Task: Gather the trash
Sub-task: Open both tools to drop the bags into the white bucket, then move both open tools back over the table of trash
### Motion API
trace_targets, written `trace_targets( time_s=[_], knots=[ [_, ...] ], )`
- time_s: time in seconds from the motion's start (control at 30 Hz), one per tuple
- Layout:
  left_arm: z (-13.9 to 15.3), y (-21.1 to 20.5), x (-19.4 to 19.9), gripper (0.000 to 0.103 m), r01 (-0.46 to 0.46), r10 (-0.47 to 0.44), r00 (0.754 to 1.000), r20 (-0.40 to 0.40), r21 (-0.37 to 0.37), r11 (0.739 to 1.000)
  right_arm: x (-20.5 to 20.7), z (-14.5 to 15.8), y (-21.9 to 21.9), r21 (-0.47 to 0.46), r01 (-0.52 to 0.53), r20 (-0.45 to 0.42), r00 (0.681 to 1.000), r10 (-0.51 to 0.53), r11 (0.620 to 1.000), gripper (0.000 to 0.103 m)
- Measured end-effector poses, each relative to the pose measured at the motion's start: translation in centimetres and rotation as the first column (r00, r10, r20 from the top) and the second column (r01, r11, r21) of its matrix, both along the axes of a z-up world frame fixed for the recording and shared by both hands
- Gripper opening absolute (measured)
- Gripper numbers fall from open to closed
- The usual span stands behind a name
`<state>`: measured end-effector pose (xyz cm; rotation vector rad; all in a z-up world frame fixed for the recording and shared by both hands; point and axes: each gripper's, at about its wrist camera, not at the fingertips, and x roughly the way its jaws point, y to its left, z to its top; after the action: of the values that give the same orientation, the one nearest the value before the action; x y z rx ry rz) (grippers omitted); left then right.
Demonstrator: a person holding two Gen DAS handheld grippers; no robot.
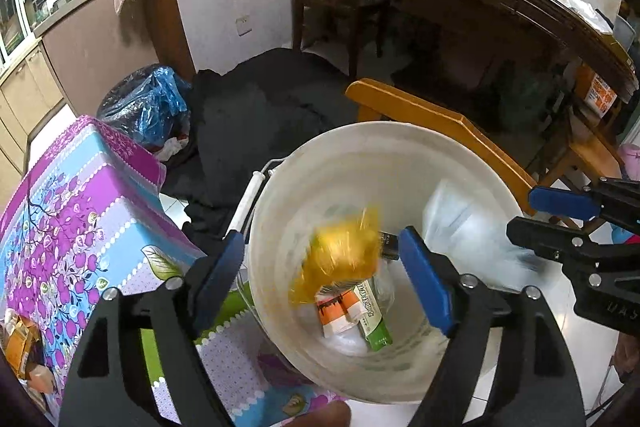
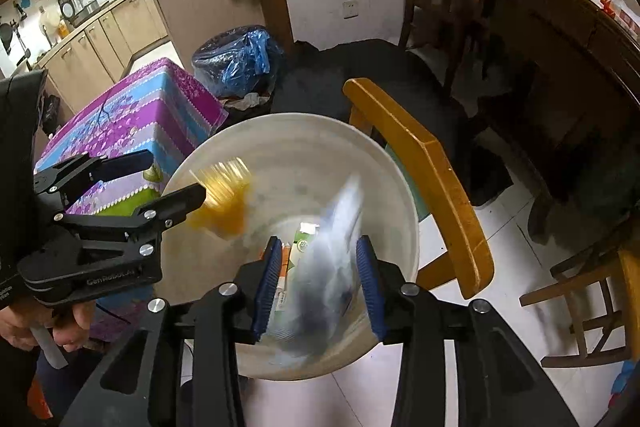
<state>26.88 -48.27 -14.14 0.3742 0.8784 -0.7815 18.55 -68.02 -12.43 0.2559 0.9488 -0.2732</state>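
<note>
Yellow wrapper (image 1: pixel 340 259) drops from my wide left tongs (image 1: pixel 320 263) into the bucket (image 1: pixel 400 147); right tongs (image 2: pixel 318 283) narrowly flank the clear bag (image 2: pixel 332 267), release next.

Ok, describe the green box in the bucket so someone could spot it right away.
Find the white bucket on the floor beside the yellow chair. Look at its bottom, under the falling yellow wrapper. The green box lies there against an orange-and-white box; it is the only green thing inside.

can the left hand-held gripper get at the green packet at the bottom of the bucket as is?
Probably yes. The left hand-held gripper is open over the bucket, but the yellow wrapper blurs between it and the green packet.
</note>
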Motion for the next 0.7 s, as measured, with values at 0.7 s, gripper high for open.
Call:
trace_targets(
  time_s=[0.7],
  knots=[
    [-0.05,0.07,0.05,0.082,-0.005,0.005,1.000,0.002,0.006,1.000,-0.71,-0.10,0.18,0.009,0.004,0.017,1.000,-0.004,1.000,0.042]
  ],
)
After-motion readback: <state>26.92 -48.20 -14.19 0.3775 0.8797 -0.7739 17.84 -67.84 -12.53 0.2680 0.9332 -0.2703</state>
